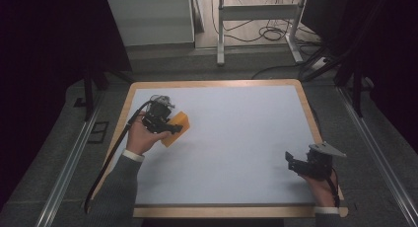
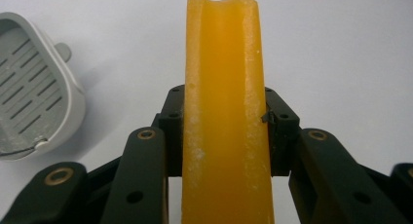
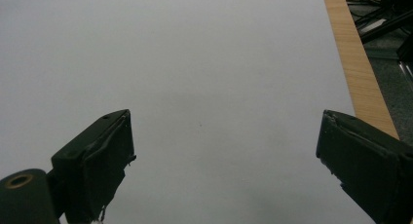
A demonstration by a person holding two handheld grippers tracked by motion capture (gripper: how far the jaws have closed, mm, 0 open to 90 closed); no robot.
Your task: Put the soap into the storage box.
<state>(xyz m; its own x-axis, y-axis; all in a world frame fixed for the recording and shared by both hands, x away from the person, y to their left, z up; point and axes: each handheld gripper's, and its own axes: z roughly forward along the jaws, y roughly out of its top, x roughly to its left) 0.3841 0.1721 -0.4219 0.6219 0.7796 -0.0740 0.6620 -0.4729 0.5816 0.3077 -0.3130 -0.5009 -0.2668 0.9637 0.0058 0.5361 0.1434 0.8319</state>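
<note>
The left gripper (image 1: 170,126) sits over the left part of the white worktop (image 1: 236,138), its jaws pinching an orange block (image 2: 224,112). In the left gripper view the block's long axis runs straight out between the jaws, away from the camera, with a shallow groove along its upper face; both jaws press against its sides. From the high view the block (image 1: 176,127) points toward the worktop's right and slightly away from the person. A grey slotted plastic piece (image 2: 34,107) lies on the worktop beside the held block. The right gripper (image 1: 292,162) rests near the worktop's right front corner, jaws spread wide apart with nothing between them, above bare white surface.
</note>
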